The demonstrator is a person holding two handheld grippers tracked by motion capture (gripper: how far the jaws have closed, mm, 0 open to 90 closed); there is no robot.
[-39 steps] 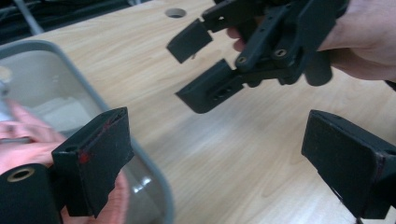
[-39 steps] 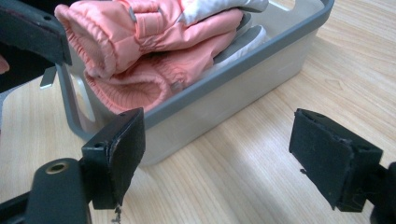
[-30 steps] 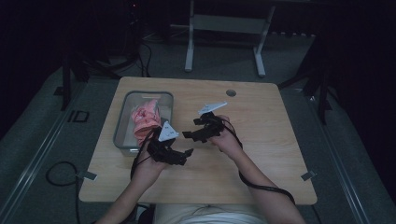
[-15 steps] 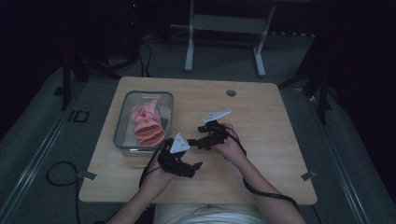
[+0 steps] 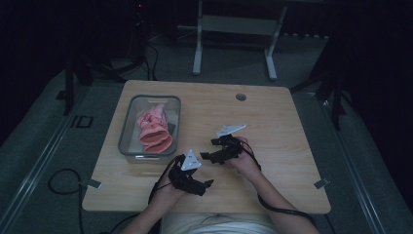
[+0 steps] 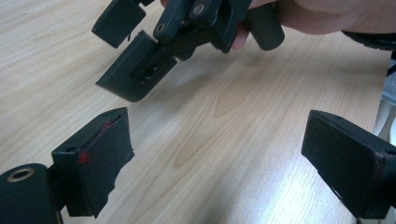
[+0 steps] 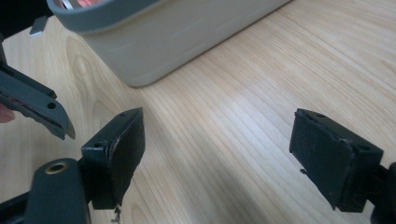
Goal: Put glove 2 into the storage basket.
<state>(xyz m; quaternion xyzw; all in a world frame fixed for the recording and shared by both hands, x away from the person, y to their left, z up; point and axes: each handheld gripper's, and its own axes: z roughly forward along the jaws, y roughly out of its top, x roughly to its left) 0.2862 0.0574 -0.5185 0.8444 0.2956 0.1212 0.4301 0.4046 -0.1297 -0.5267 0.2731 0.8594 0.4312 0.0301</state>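
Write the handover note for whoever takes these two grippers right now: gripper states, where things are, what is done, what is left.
Left gripper: jaws open, nothing between them, low over the near table edge.
Right gripper: jaws open, empty, just right of the bin.
Pink cloth: lies bunched inside the grey bin at the table's left side.
Done: cloth is in the bin, neither gripper touches it.
Left: likely nothing but parking the grippers; check whether the cloth should come out again.
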